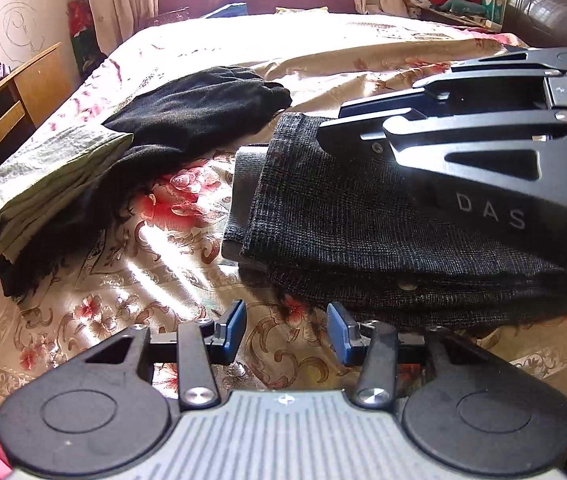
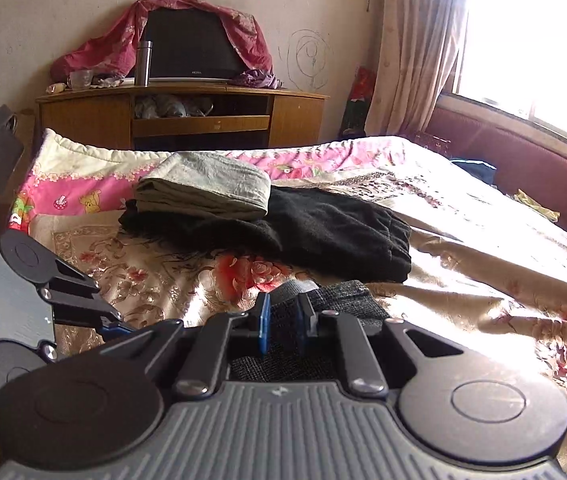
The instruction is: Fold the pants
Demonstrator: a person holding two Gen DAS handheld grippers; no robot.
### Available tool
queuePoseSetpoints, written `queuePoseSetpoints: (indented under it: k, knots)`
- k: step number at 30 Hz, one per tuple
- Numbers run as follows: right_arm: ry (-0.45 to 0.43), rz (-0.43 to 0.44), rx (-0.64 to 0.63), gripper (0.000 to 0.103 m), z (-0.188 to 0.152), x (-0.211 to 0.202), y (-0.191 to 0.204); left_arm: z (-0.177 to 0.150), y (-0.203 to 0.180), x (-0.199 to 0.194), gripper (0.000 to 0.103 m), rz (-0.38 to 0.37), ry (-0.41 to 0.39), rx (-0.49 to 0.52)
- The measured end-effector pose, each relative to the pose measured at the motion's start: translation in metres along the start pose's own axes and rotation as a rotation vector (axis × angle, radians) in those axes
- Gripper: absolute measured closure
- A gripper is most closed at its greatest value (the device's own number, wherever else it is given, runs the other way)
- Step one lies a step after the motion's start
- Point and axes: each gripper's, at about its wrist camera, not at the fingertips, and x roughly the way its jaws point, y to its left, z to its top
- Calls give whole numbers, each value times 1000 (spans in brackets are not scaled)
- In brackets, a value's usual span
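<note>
Here on the flowered bedspread we see, far left, a folded grey-green garment lying on one end of a black garment, which stretches away toward the middle of the bed. Just beside these, to the right, lie the pants, dark grey tweed, folded into a thick flat stack with a paler grey inner layer showing at its left edge.

Our left gripper hangs over bare bedspread near the front edge of the pants. Its blue pads stand moderately apart with nothing between them.

Our right gripper reaches in from the right, above the folded pants. In its own view its blue pads are narrowly parted, with tweed visible in the gap and beneath. We cannot tell whether the pads are pressing on that cloth or merely hanging over it.
</note>
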Motion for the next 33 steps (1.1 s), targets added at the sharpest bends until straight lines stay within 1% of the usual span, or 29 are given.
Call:
queuePoseSetpoints:
  k: [2,4,11,12,14,16,17,18,19,21,26,33]
  knots:
    - [10,-9,16,88,0,4,-5,1,-1,1,45,-2,-4,7]
    - [27,-39,15,88,-1,11,-10,4,-2,4,45,-5,-6,11]
    - [114,-72,37,88,-6,58,-27,20,-8,22,45,-5,-29,39]
    - [128,-71,40,88,-7,65,-29,22,-8,25,45,-9,-31,40]
    - [157,-48,76,88,-9,81,-36,27,-3,35,45,-22,-14,10]
    - [170,-49,83,88,-9,91,-39,28,2,45,44,-27,-1,-3]
    - [175,-45,89,88,-8,96,-41,28,3,48,41,-27,5,-5]
    - [182,-41,92,88,-8,99,-42,28,5,52,41,-29,12,-7]
    - [189,-39,93,88,-8,102,-42,28,5,54,40,-30,15,-5]
    - [195,-38,93,88,-8,104,-42,27,6,56,32,-20,16,1]
    - [202,-35,93,88,-8,104,-43,27,16,58,32,-56,26,-41]
    - [211,-49,78,88,-6,106,-39,23,17,58,32,-63,32,-46]
